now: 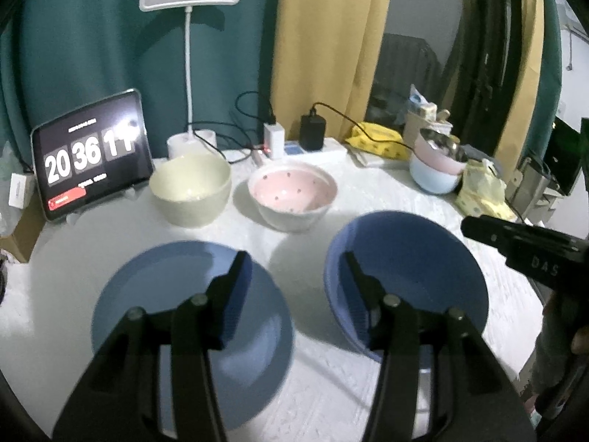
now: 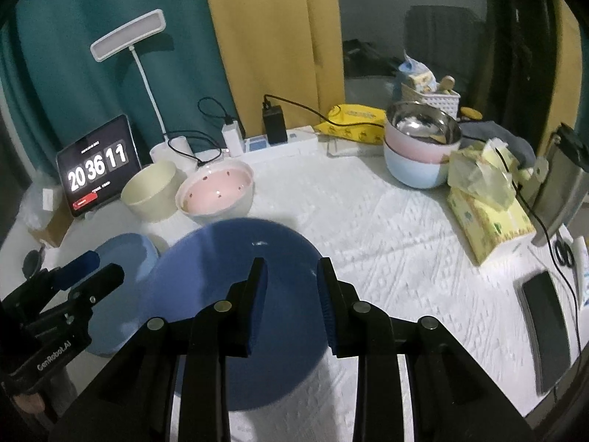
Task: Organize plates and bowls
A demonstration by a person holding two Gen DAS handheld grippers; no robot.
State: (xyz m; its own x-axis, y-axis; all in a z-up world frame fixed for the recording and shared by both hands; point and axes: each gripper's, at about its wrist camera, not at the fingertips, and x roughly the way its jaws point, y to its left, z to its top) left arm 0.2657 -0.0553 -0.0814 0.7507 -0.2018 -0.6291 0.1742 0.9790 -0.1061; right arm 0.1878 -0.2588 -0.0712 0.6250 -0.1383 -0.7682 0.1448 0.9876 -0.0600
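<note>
Two blue plates lie side by side on the white cloth. My left gripper (image 1: 294, 261) hangs open over the gap between the flat left plate (image 1: 191, 313) and the deeper right plate (image 1: 405, 280), with nothing between its fingers. My right gripper (image 2: 291, 269) hovers over the deeper plate (image 2: 235, 276); its pads stand a narrow gap apart and grip nothing. From the left wrist view, the right gripper (image 1: 515, 243) is just beyond that plate's far right rim. A cream bowl (image 1: 191, 188) and a pink dotted bowl (image 1: 292, 191) stand behind the plates.
At the back stand a tablet clock (image 1: 92, 162), a white desk lamp (image 1: 191, 73), a power strip (image 2: 279, 143) with chargers, and stacked pink and light-blue bowls (image 2: 419, 151). A yellow tissue pack (image 2: 489, 217) and a dark phone (image 2: 548, 328) lie at the right.
</note>
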